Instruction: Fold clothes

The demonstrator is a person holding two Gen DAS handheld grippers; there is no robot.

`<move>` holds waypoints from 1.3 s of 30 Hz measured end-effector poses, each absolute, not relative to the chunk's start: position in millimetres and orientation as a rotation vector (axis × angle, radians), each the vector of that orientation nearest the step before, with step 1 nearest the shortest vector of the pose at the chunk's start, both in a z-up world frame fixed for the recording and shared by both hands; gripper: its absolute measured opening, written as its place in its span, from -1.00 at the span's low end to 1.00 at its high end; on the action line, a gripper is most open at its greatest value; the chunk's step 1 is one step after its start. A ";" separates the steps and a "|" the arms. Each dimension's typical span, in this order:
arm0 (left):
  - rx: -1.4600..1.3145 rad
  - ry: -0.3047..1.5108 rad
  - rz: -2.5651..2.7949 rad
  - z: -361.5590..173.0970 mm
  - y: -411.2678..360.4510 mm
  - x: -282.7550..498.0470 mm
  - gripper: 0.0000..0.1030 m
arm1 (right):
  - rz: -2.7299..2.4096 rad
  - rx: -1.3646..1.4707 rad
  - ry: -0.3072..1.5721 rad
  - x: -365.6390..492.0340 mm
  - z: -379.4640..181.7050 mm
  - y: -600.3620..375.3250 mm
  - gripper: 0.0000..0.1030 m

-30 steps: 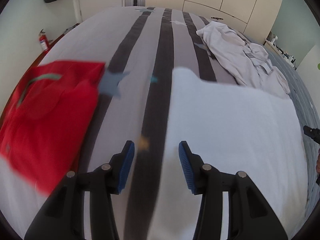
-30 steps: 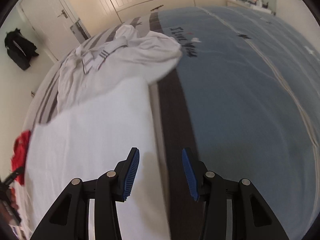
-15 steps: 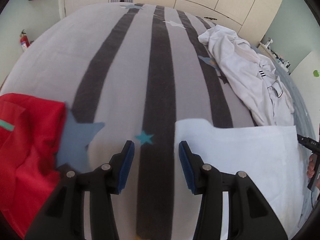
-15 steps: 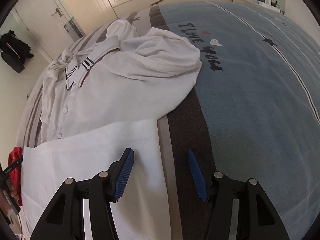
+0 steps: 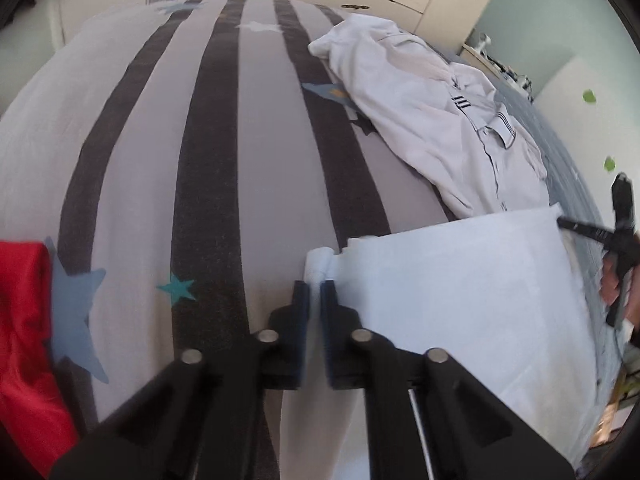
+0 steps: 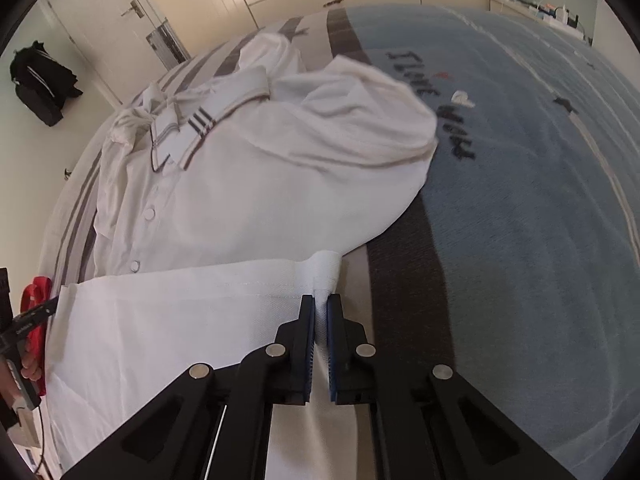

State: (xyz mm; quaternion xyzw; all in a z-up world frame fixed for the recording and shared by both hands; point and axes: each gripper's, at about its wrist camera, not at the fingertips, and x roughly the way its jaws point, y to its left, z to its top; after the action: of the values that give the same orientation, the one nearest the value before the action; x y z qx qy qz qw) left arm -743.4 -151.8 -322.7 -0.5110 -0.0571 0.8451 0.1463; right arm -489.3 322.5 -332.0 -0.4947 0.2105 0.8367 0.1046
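A flat white garment (image 5: 460, 292) lies on the bed, with its far edge stretched between my two grippers. My left gripper (image 5: 315, 286) has its jaws closing tight on the garment's far left corner, and a bunch of cloth (image 5: 318, 262) sticks out past the pads. My right gripper (image 6: 320, 300) is closing just as tight on the far right corner of the same white garment (image 6: 180, 320), with a tuft of cloth (image 6: 326, 268) above the pads. Both grippers point steeply down at the bed.
A crumpled white collared shirt (image 6: 280, 168) lies just beyond the flat garment, touching its far edge. A red garment (image 5: 20, 340) sits at the left. The bed cover is grey-striped (image 5: 216, 140) on one half and blue (image 6: 520, 200) on the other. Cupboard doors stand behind.
Both grippers moved forward along the white garment to its far edge. Their jaws went from open to shut on the two far corners.
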 end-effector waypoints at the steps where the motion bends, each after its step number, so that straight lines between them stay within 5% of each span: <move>1: -1.462 -0.162 2.447 -318.5 -152.7 -742.3 -0.94 | 2.472 -1.439 0.635 -485.9 -326.5 324.9 -0.92; 10: -1.401 -0.202 2.582 -279.5 -184.7 -753.2 -0.95 | 2.556 -1.291 0.593 -468.4 -270.6 333.1 -0.92; 23: -1.572 -0.191 2.637 -339.4 -176.1 -775.6 -0.95 | 2.371 -1.463 0.502 -508.7 -345.0 343.3 -0.93; 35: -1.514 -0.269 2.739 -307.5 -199.7 -779.0 -0.90 | 2.267 -1.414 0.477 -509.5 -337.7 374.0 -0.87; 39: -1.432 -0.279 2.703 -288.9 -189.5 -756.7 -0.89 | 2.323 -1.311 0.594 -492.3 -314.8 372.1 -0.80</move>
State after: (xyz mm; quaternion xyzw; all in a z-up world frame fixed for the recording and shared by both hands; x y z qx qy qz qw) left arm -756.7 -189.5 -288.9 -0.4661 -0.0908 0.8794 0.0351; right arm -492.3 372.1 -314.8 -0.4698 0.2130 0.8323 0.2031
